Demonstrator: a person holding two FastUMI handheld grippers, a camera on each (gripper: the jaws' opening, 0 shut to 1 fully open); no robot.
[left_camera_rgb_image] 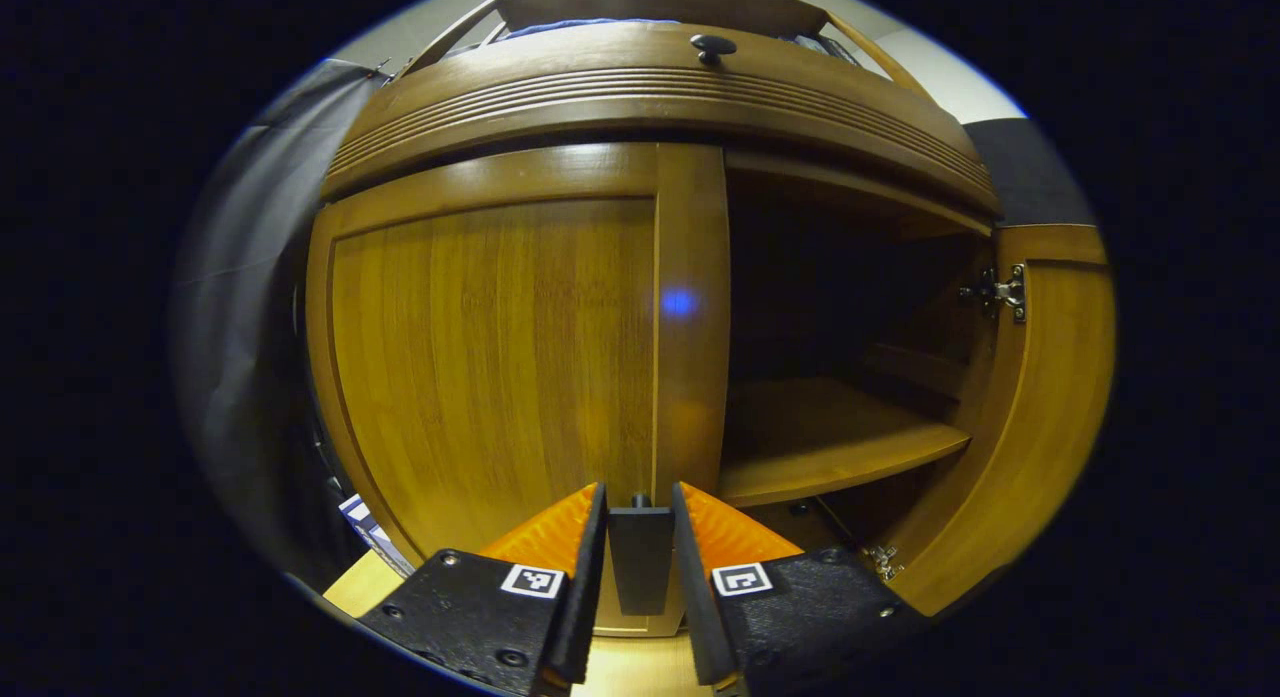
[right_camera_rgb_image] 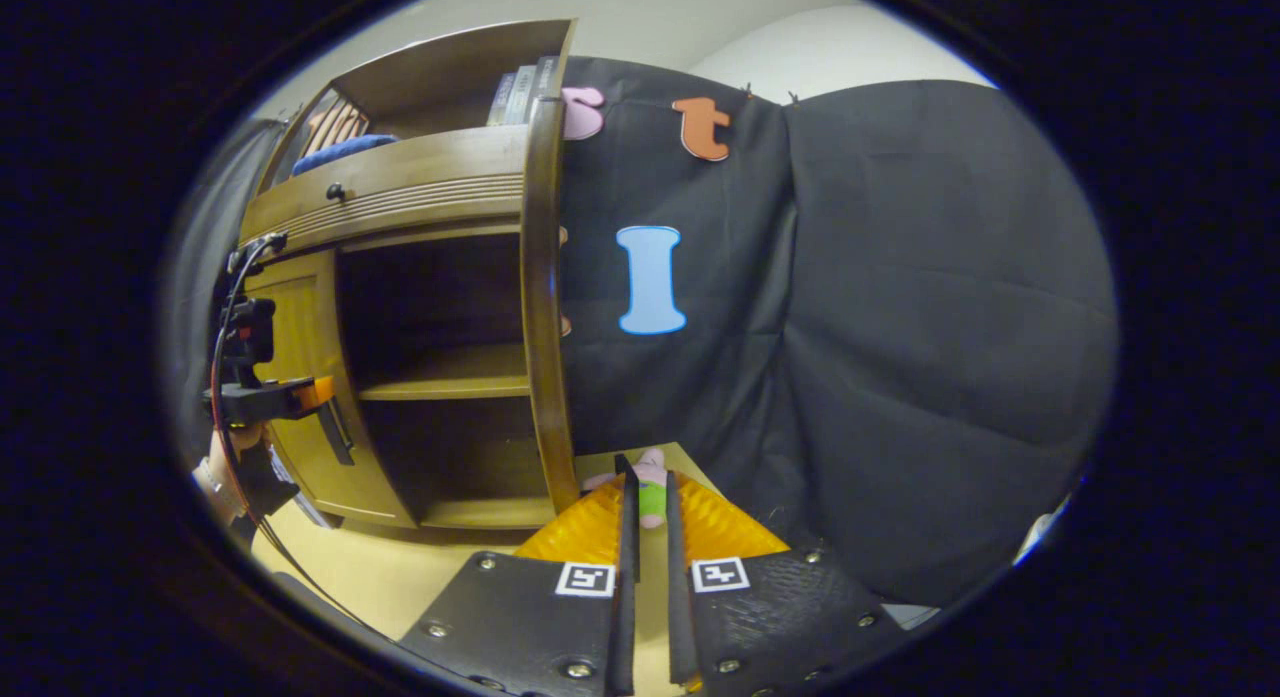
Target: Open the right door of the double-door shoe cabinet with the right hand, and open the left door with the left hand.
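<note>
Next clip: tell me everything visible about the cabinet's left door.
The left door is brown wood with a framed flat panel and vertical grain, and it looks glossy. It stands closed, flush under the ribbed top rail, beside the open right half with its bare shelf. A dark handle near its lower inner edge sits between the left gripper's fingers; contact isn't certain. In the right gripper view, the left gripper is at the door.
</note>
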